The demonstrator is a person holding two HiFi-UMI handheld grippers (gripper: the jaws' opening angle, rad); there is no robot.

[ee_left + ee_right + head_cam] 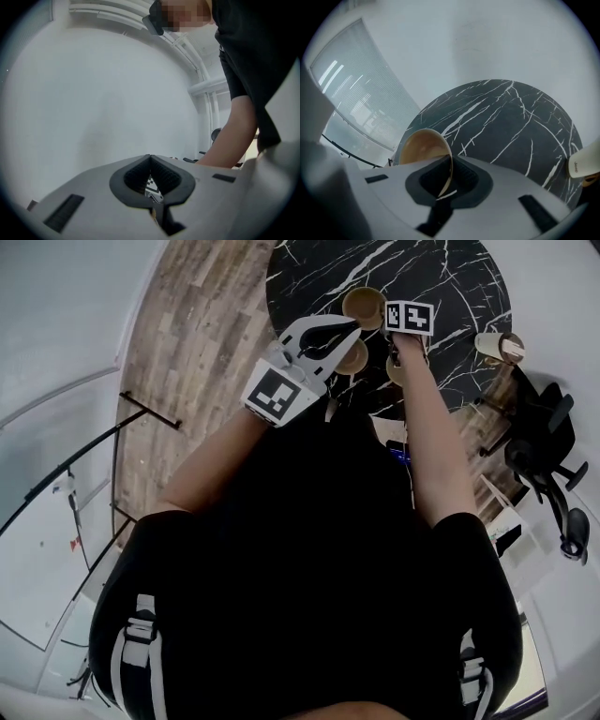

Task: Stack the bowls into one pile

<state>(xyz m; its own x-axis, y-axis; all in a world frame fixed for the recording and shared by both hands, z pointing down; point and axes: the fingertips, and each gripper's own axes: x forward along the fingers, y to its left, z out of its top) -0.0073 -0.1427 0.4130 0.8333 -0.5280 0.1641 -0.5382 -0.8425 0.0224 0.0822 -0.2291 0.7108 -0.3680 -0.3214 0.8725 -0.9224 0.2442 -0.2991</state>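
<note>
Fingers [465,177] of the right gripper [449,164] pinch the rim of a tan bowl [423,146] above the marble table [501,122]; next bowl [356,360] lies nearer the person, just under the closed, empty left gripper [150,160].

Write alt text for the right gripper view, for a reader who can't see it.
The right gripper pinches the rim of a tan bowl, held tilted over a round black marble table with white veins. A pale cup shows at the right edge, window blinds at the left.
</note>
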